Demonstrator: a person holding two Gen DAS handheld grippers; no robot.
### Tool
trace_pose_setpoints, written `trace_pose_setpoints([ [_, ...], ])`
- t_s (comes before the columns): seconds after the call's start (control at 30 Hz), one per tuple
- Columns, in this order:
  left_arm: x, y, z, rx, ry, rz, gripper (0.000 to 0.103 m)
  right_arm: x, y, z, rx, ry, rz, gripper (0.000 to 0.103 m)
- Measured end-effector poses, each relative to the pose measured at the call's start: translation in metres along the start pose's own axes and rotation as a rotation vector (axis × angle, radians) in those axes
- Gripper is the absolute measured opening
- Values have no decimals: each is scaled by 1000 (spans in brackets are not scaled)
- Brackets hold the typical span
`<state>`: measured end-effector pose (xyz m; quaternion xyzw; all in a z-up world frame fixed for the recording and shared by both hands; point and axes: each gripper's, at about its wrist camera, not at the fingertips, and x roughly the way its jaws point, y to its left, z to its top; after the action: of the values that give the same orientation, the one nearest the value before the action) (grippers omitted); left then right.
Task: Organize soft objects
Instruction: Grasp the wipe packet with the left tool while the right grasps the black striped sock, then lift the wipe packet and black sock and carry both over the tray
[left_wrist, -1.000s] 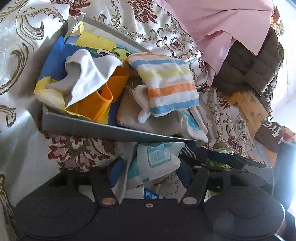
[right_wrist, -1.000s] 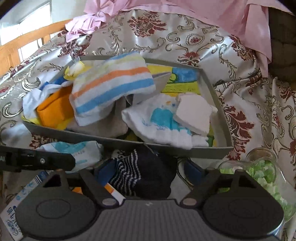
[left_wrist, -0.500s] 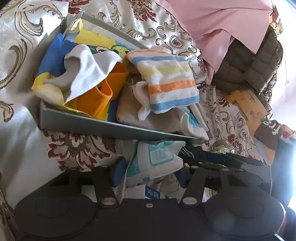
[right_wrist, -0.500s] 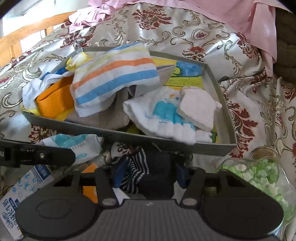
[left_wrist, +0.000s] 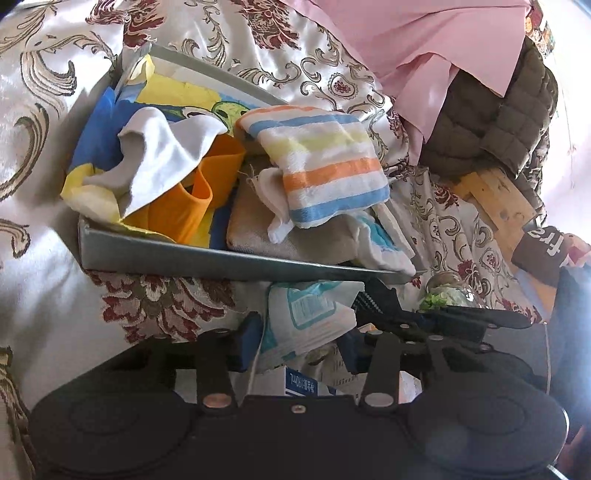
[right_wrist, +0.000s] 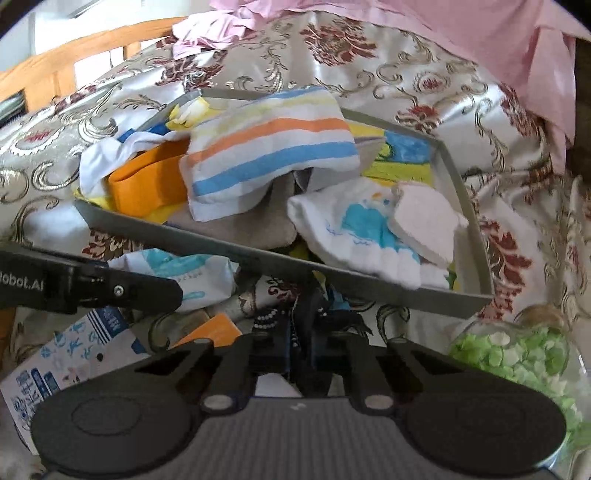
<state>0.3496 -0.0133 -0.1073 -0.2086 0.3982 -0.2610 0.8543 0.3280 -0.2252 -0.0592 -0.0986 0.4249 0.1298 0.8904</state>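
Lying on a floral satin bedspread (right_wrist: 424, 74), a shallow grey tray (right_wrist: 369, 284) holds a heap of soft things. A folded towel with orange, yellow and blue stripes (right_wrist: 273, 147) sits on top toward the tray's far edge, over a beige cloth (left_wrist: 258, 229). Toward the tray's left side are an orange cloth (right_wrist: 147, 184) and a crumpled white cloth (left_wrist: 162, 155). By the tray's right wall lies a white washcloth with a blue cartoon print (right_wrist: 354, 229), and a pale pink sponge-like pad (right_wrist: 424, 221) rests on it.

Outside the tray, just in front of its near wall, the right gripper (right_wrist: 299, 347) is clenched on a dark sock with white stripes (right_wrist: 273, 317), which is pinched between the jaws and bunched on the bedspread. To its left, also against the near wall, the left gripper (left_wrist: 303, 339) has a white and teal plastic packet (left_wrist: 306, 314) between its blue pads; the jaws are closing, and whether the pads already press on the packet cannot be told. A printed cardboard box (right_wrist: 74, 350) lies beneath that packet.

A glass jar of green and white pieces (right_wrist: 517, 354) lies on its side near the tray's near right corner. Pink fabric (left_wrist: 424, 40) and a brown quilted jacket (left_wrist: 498, 122) are beyond the tray's far edge.
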Motion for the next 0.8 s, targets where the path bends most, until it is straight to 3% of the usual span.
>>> trace_pose_setpoints([
  [0.27, 3, 4, 0, -25, 11, -29, 62, -4, 0, -1, -28, -37, -45, 9],
  [0.43, 6, -2, -1, 22, 26, -18, 69, -13, 1, -5, -29, -86, -72, 9],
  [0.67, 5, -14, -3, 118, 25, 53, 46, -23, 0, -8, -10, -132, -70, 9],
  [0.8, -1, -19, -3, 138, -6, 75, 40, -35, 1, -8, -20, -178, -68, 9],
])
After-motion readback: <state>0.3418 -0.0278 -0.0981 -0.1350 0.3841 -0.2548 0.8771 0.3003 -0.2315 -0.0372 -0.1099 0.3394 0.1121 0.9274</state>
